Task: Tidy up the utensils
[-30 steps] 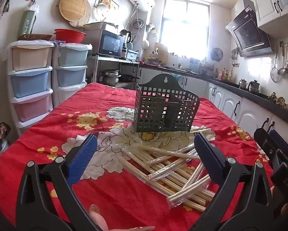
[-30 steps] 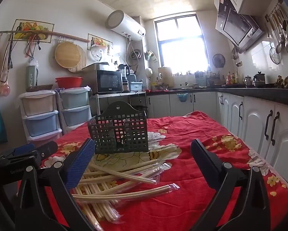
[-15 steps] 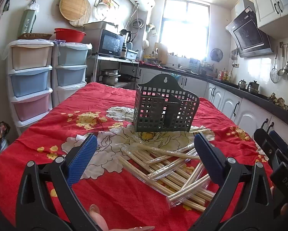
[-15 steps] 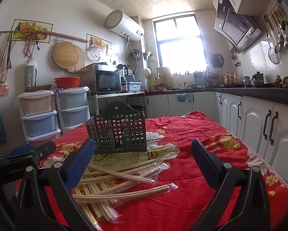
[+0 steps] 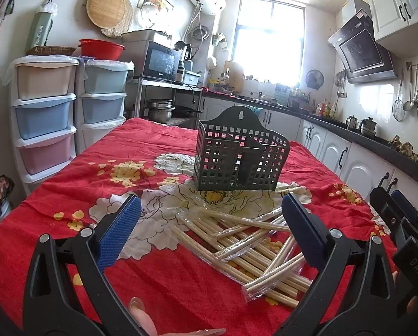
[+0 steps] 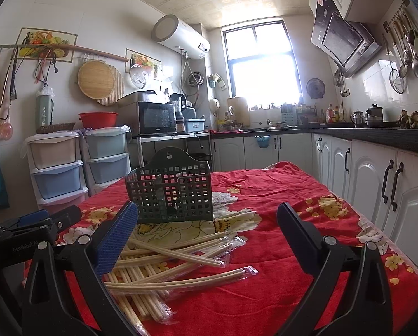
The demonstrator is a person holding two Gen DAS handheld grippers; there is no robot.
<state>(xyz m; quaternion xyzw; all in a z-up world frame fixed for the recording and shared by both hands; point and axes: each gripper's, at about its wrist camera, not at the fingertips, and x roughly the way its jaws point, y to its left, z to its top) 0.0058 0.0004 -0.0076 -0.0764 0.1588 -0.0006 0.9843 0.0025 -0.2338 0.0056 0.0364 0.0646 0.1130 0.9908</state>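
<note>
A dark green perforated utensil holder (image 5: 238, 156) (image 6: 174, 191) stands upright on the red flowered tablecloth (image 5: 141, 145). In front of it lies a loose pile of plastic-wrapped chopsticks (image 5: 245, 240) (image 6: 178, 254). My left gripper (image 5: 210, 224) hovers open just short of the pile, nothing between its blue-padded fingers (image 5: 118, 232). My right gripper (image 6: 207, 229) is also open and empty, with the pile lying below and to the left of its gap. The right gripper's body (image 5: 402, 232) shows at the left wrist view's right edge.
Stacked plastic drawers (image 5: 44, 112) stand left of the table. A microwave (image 5: 160, 61) sits on a shelf behind. White cabinets and a dark counter (image 6: 377, 140) run along the right. The tablecloth (image 6: 265, 184) to the right of the holder is bare.
Both views have shifted only slightly; the holder sits a touch further left in each. Grippers stay open and the chopsticks have not moved.
</note>
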